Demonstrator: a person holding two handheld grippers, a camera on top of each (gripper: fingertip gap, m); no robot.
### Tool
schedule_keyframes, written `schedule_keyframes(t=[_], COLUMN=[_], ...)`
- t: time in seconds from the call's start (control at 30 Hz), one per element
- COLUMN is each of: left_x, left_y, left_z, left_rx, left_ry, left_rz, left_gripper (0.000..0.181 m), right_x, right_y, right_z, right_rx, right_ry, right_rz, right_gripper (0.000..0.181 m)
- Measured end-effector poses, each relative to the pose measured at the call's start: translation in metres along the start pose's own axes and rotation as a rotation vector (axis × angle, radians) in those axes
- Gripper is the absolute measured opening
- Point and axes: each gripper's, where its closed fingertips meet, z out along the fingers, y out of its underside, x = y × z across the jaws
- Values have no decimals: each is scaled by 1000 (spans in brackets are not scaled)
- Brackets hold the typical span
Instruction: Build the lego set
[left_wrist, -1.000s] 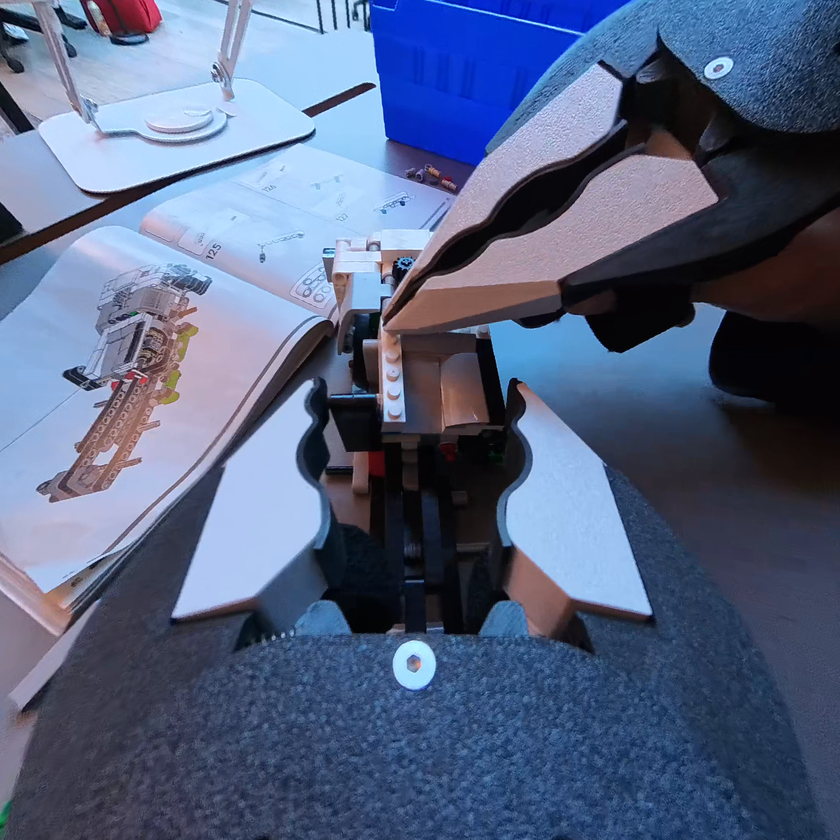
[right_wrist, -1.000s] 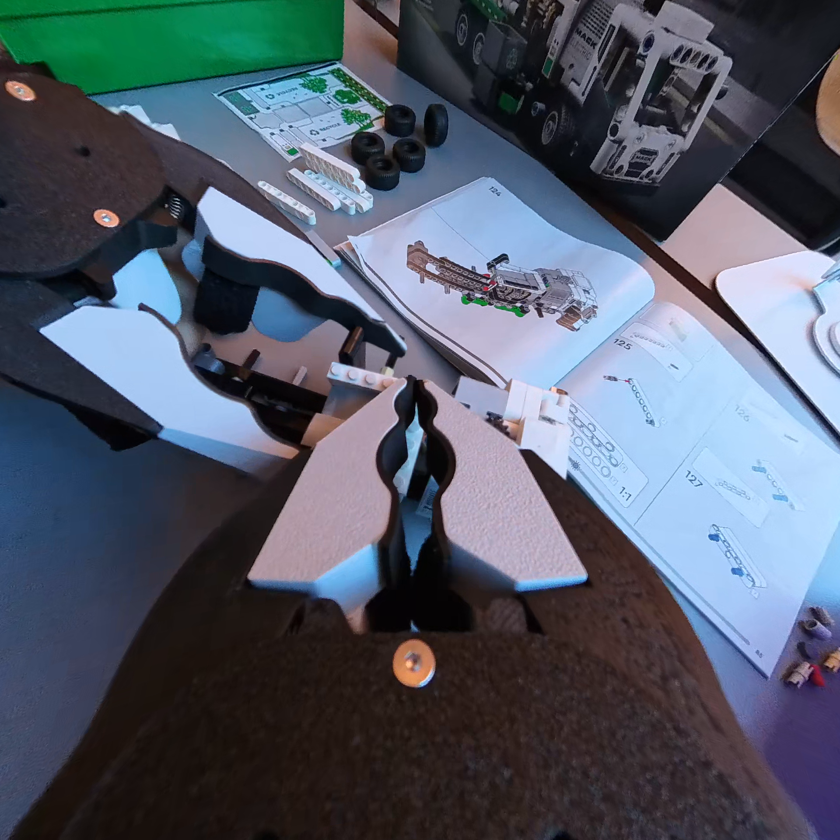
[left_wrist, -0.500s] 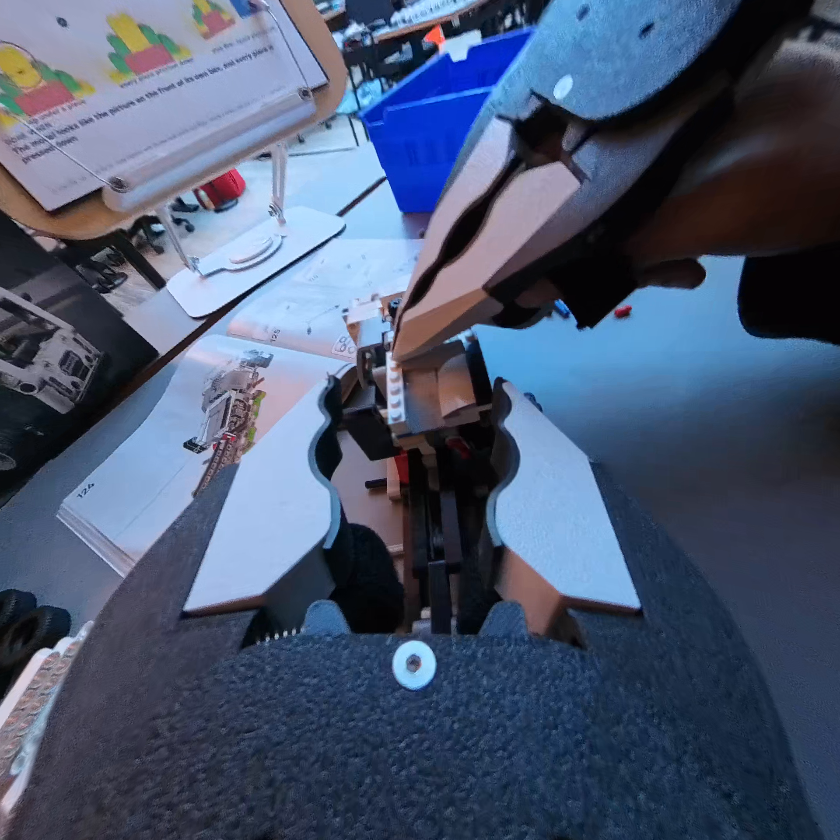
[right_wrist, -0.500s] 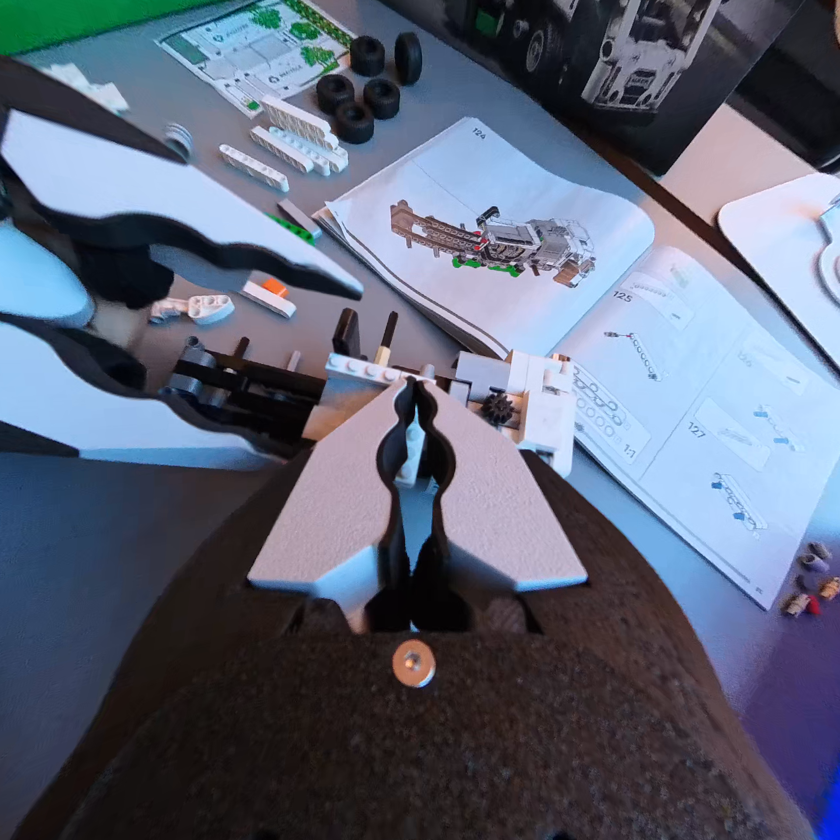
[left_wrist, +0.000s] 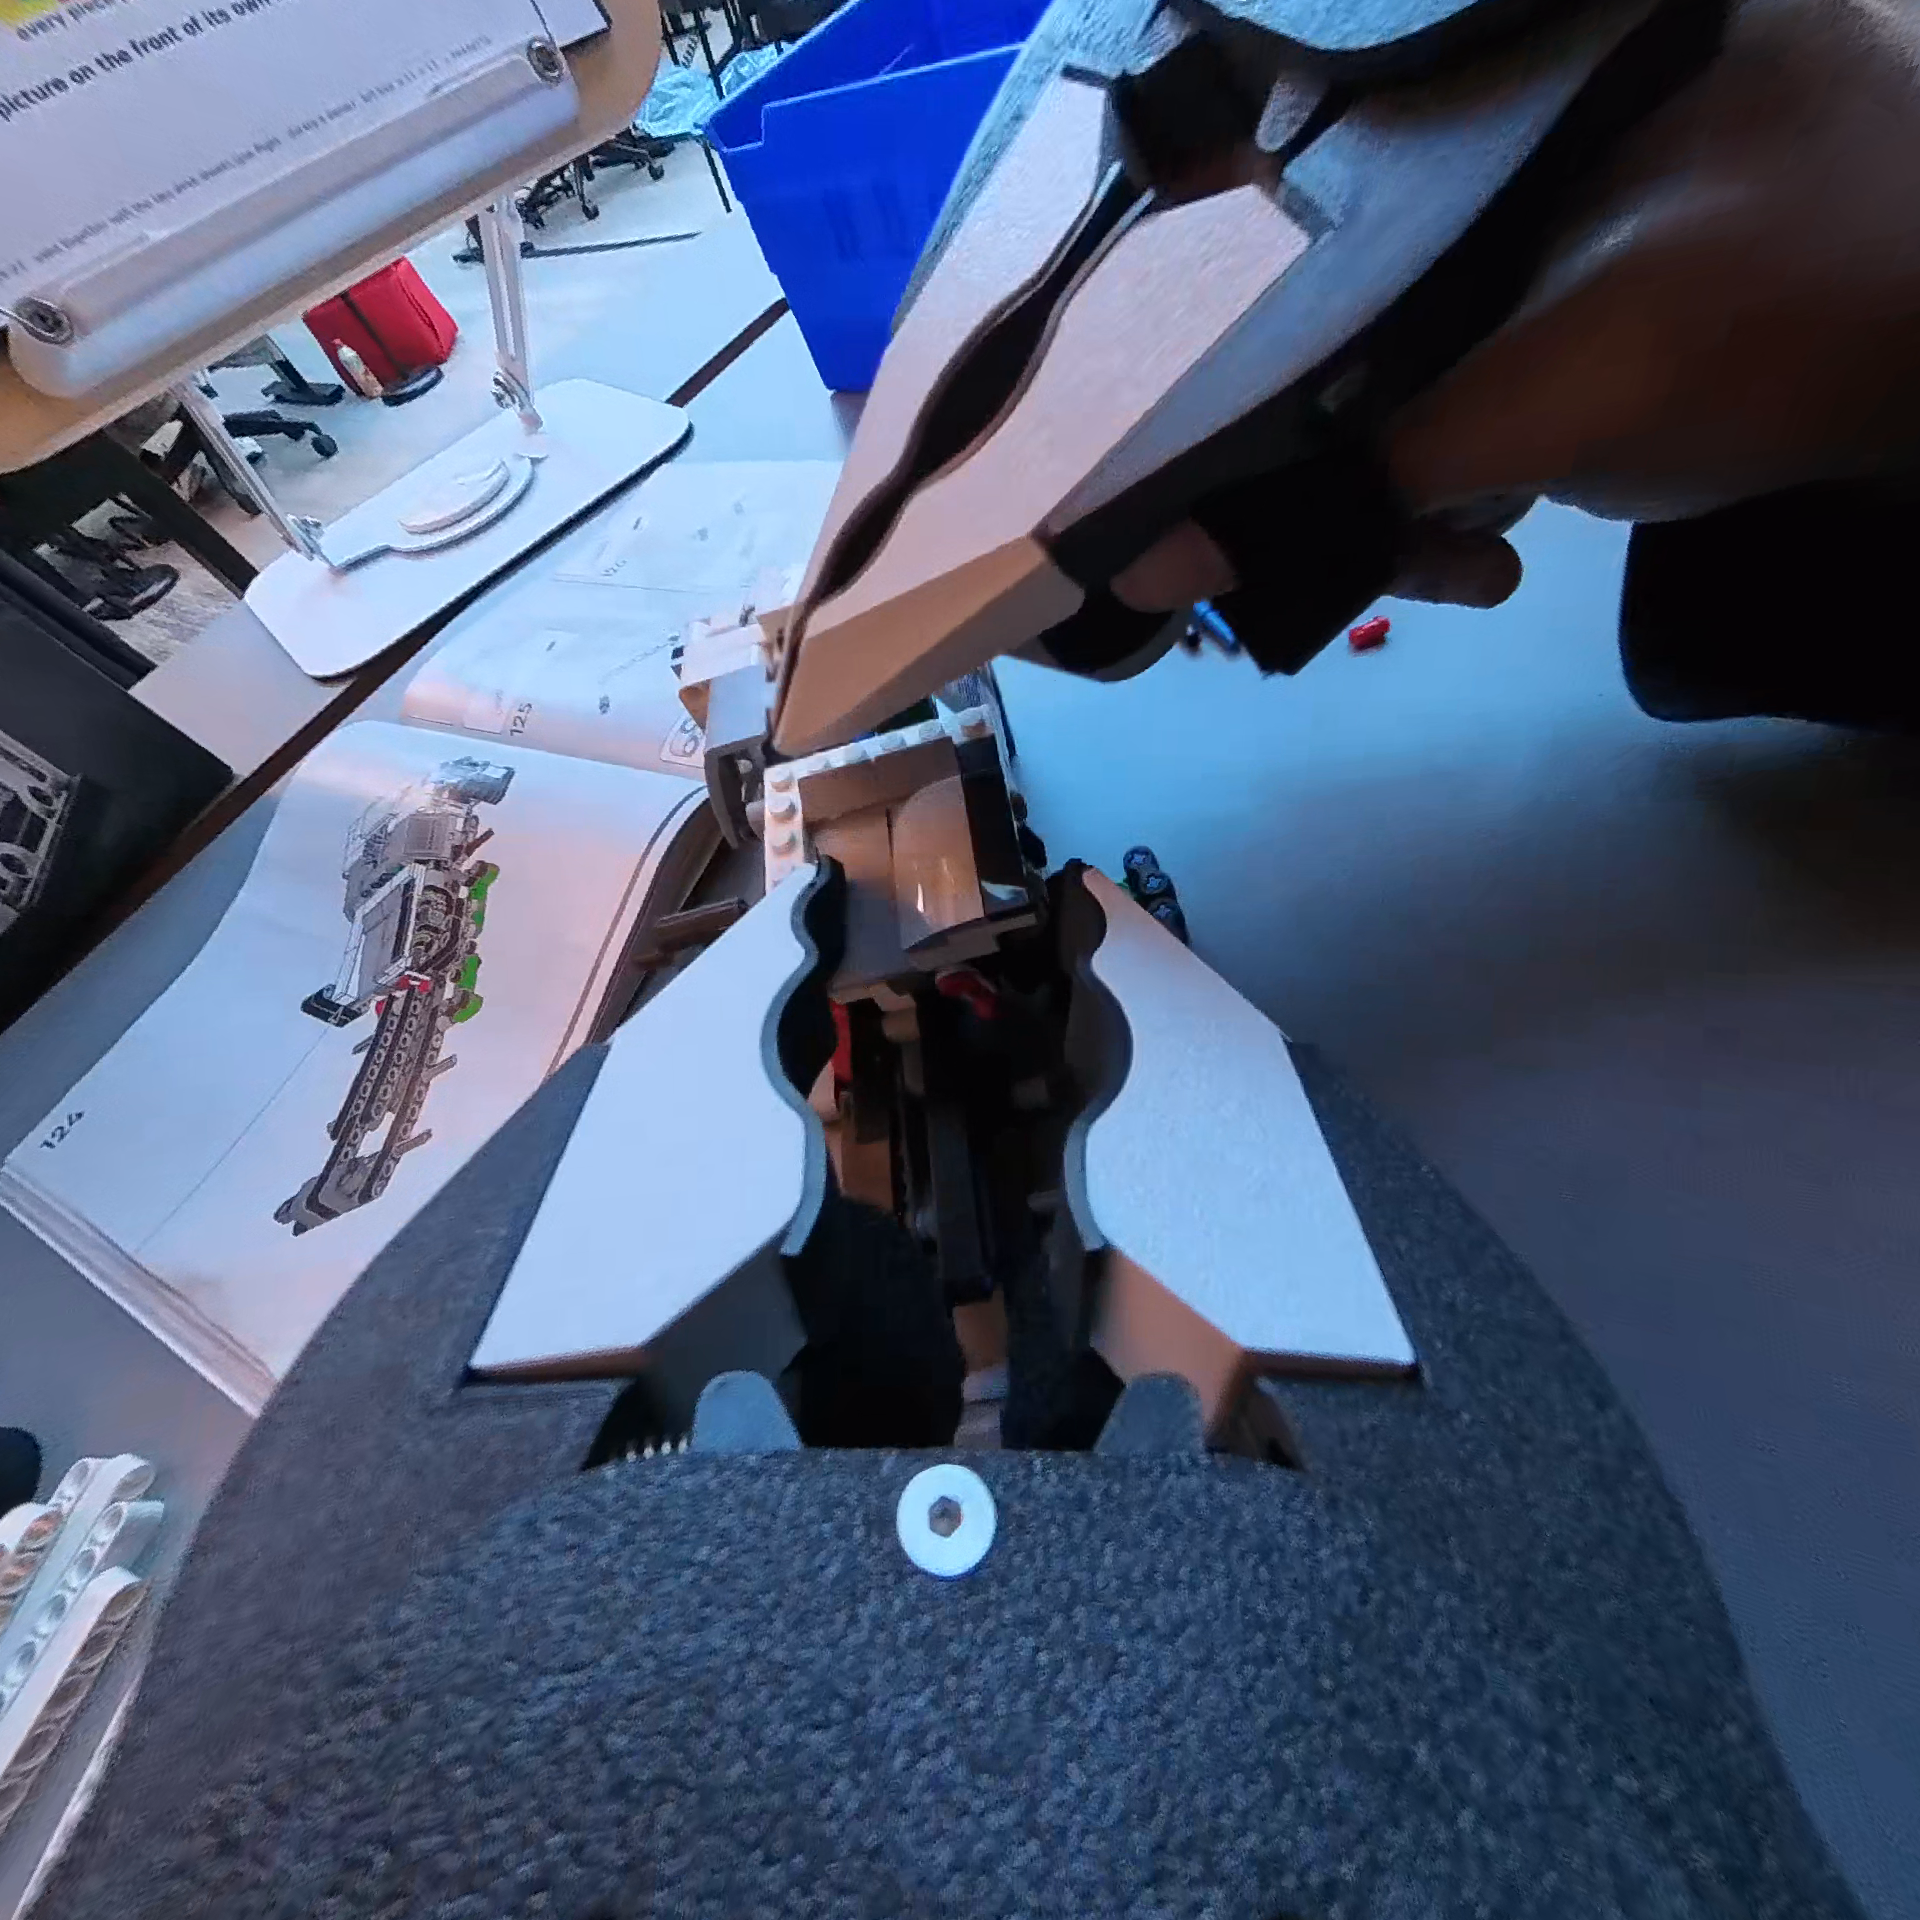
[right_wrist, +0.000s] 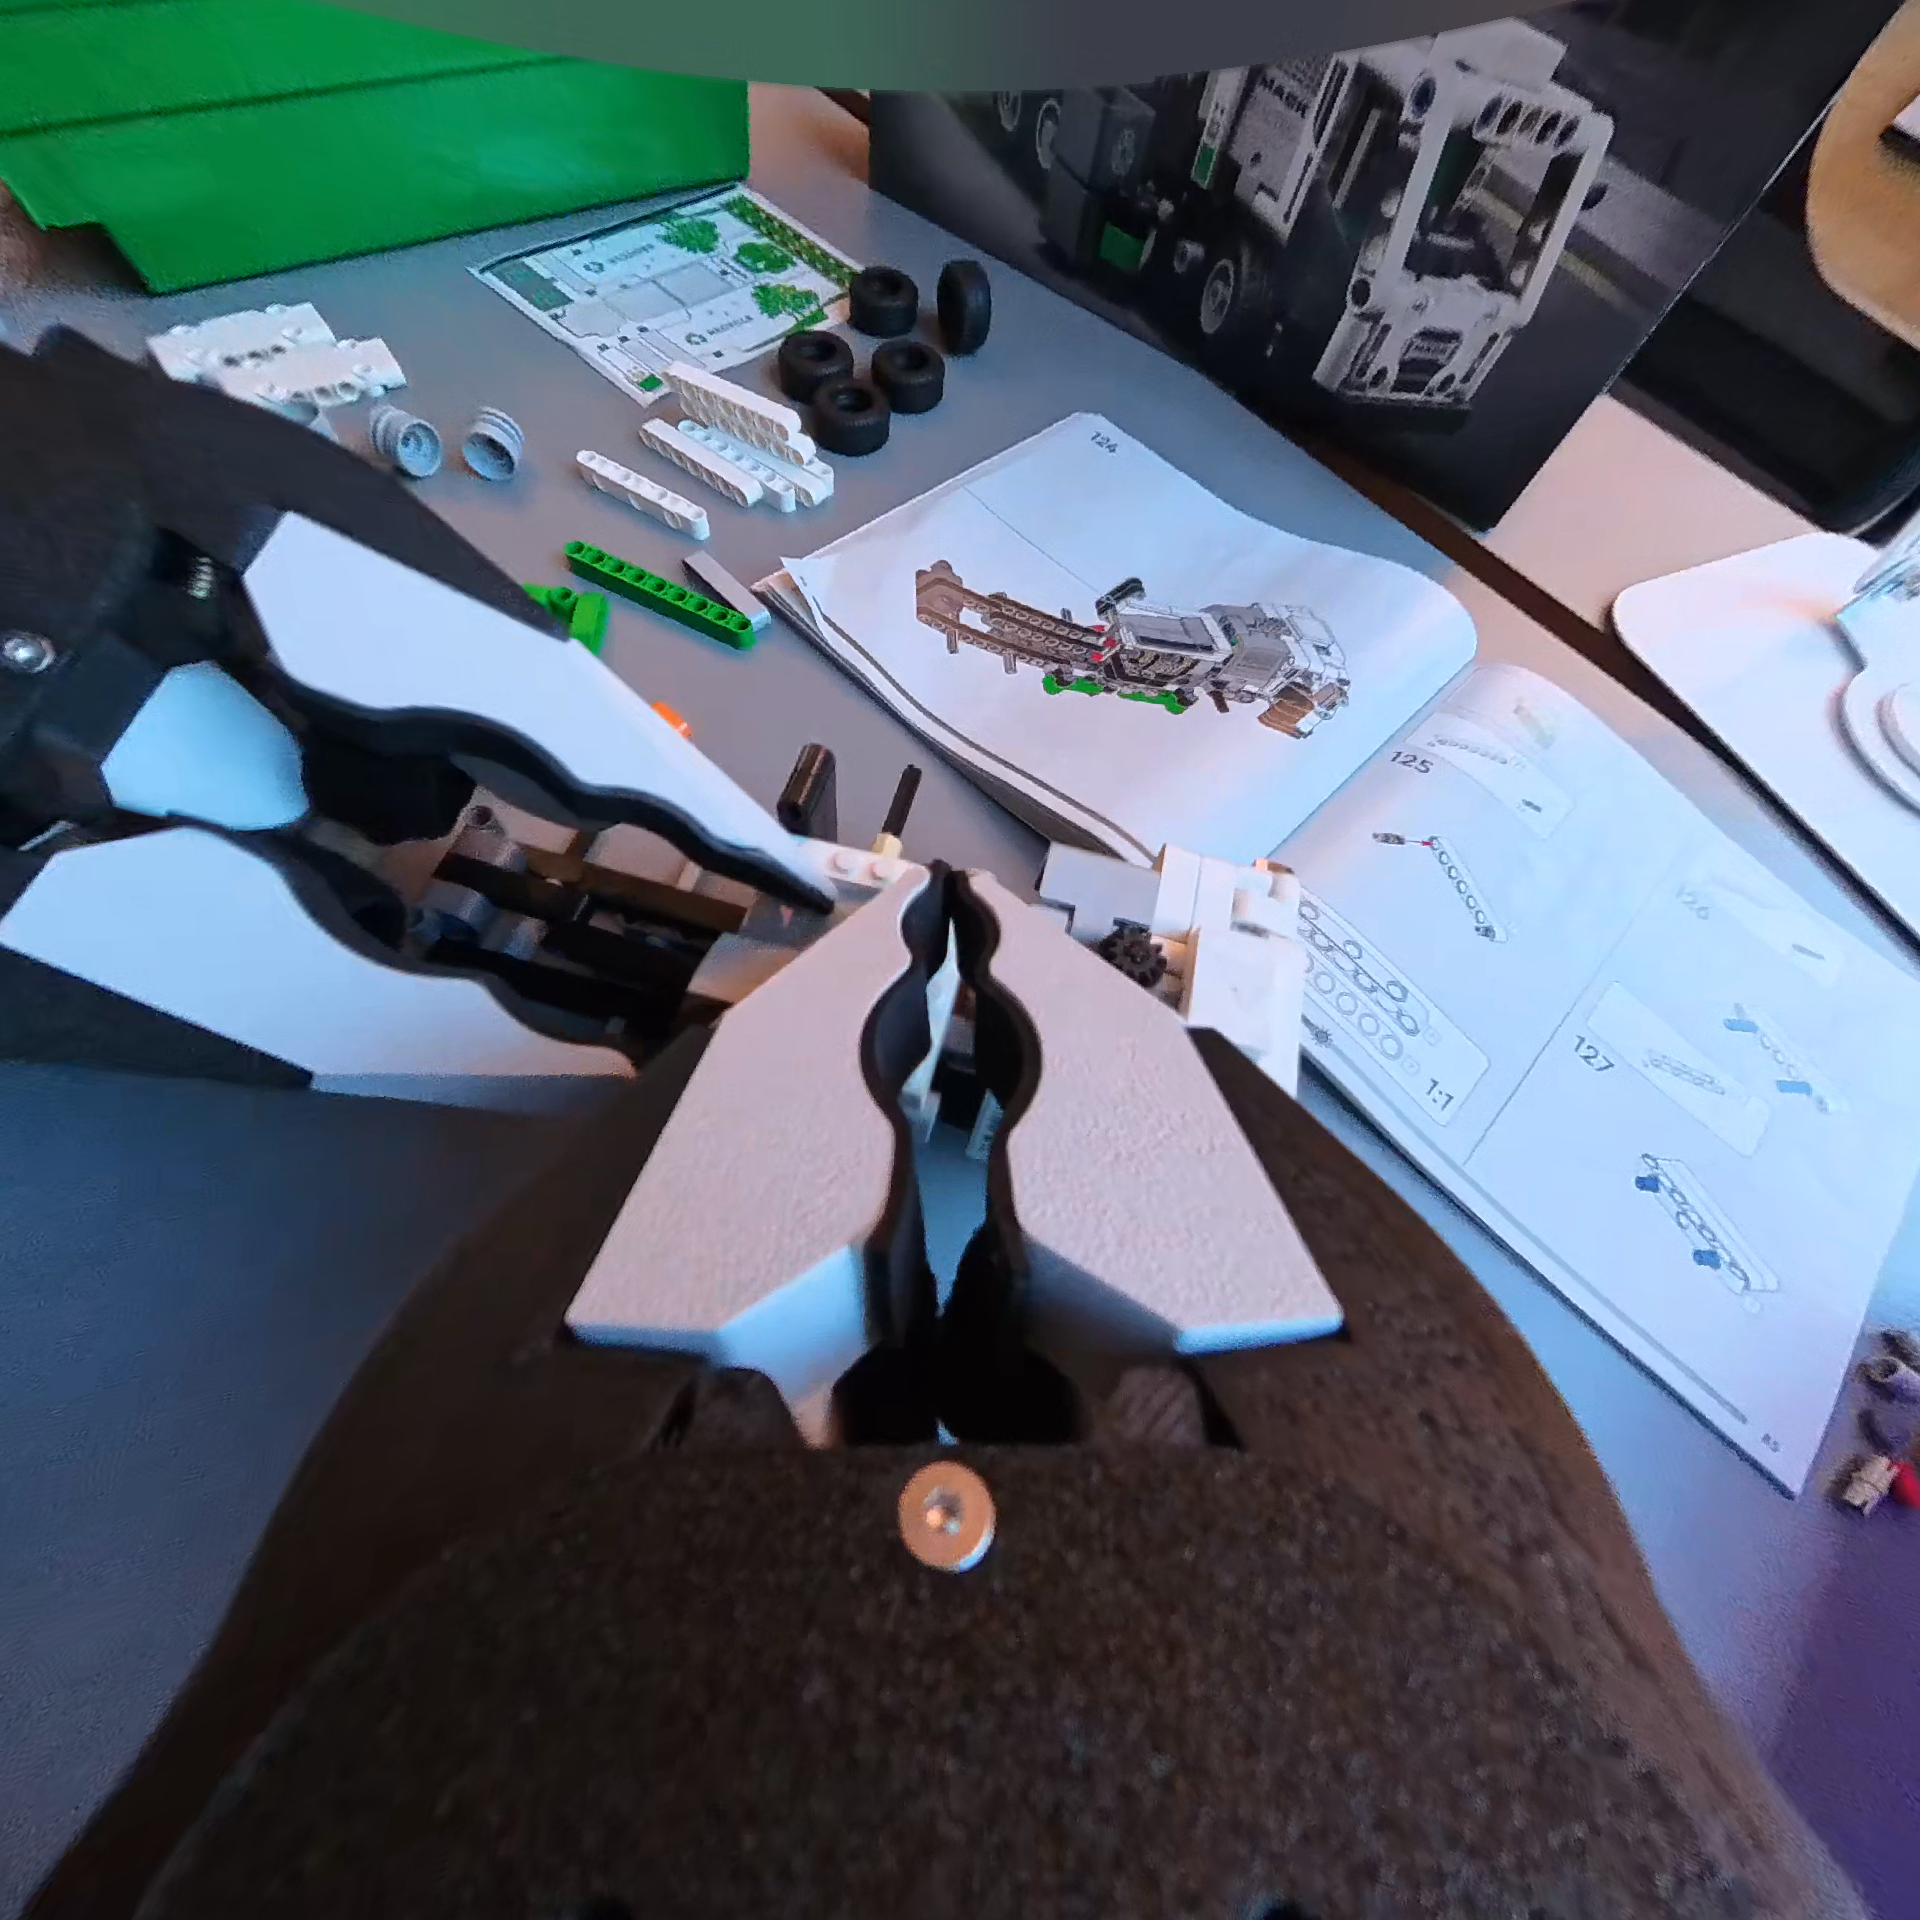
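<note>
- Steadying truck with left claw, clamped round its chassis.
- Pressing closed right claw tip onto cab; apparently seating a part.
- Calling next for firm downward push, then checking booklet.

both views are fairly dim w/ a cool blue cast on the table, plus warm pinkish light on the open booklet and white finger faces. right wrist view: slight motion blur on the left gripper at left; soft purple tint at lower right. strong wide-angle bending at the edges in both. near foam bodies sit soft, grainy. a shadow lies under the hand, upper right of left wrist view.
</note>
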Motion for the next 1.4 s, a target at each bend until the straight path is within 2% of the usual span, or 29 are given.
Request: schedule_keyframes(t=[0.17, 0.33, 0.43, 0.6, 0.7, 0.83, 1.03, 1.13, 1.4], left_x=[0, -1, -3, -2, 0, 1, 1, 1, 0], left_y=[-1, 0, -2, 0, 0, 0, -1, -1, -1], left_z=[3, 3, 2, 2, 1, 1, -1, -1, -1], left_rx=[-11, -17, -14, -25, -24, -23, -19, -17, -15], left_ry=[-10, -17, -26, 4, 11, 12, 31, 36, 38], left_rz=[15, 18, 7, -31, -22, -23, -63, -69, -75], left_gripper=[41, 41, 35, 31, 26, 24, 24, 24, 25], right_x=[-2, -2, -1, -2, -2, -2, -4, -3, -9], right_y=[10, 11, 13, 13, 13, 13, 10, -9, 3], right_z=[-3, -2, -1, -1, -1, -1, -3, -8, 12], right_rx=[-8, -7, -9, -36, -24, -67, -47, 42, -44], right_ry=[-11, -71, -89, -27, -24, 64, -5, -34, -27], right_rz=[-45, 75, 104, -7, -9, -127, -36, 27, -46], right_gripper=[0, 0, 0, 0, 0, 0, 0, 0, 0])
